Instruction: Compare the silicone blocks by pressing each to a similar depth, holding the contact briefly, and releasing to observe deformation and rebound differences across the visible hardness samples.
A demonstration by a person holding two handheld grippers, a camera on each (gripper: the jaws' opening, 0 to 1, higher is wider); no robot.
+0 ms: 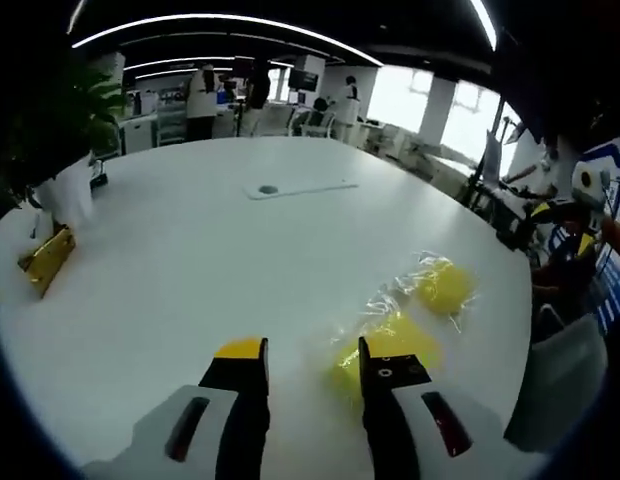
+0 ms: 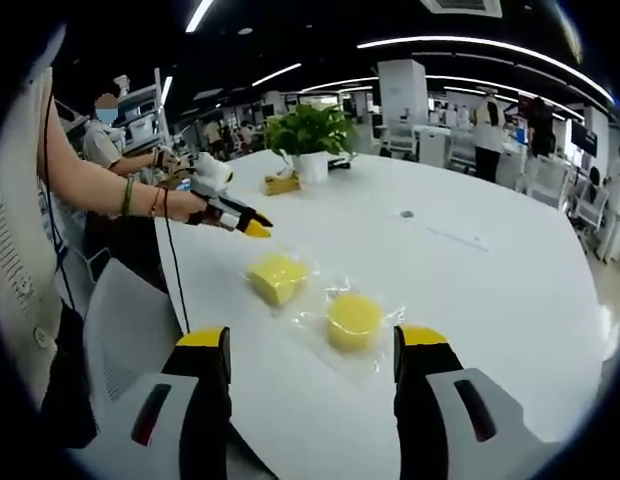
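- Silicone blocks: two yellow samples in clear wrappers lie on the white worktop (image 2: 510,290). In the right gripper view the square block (image 2: 276,277) sits to the left and a little farther off, and the round block (image 2: 354,320) lies just beside it, nearer the camera.
- Progress, as I judge it: no press is under way, as neither claw touches a block, and both samples look undented. All pressing, holding and releasing appears to be left.
- Left claw (image 1: 312,362) hangs low over the worktop, jaws moderately apart and empty; the near block (image 1: 395,345) is partly hidden behind its right jaw, with the far block (image 1: 445,285) beyond.
- Right claw (image 2: 312,345) is spread wide, empty, well short of the blocks.
- Hard to make out: the wrappers' glare blurs the block edges, and hardness markings are unreadable.
- A potted plant (image 2: 308,135) stands at the worktop's far end.
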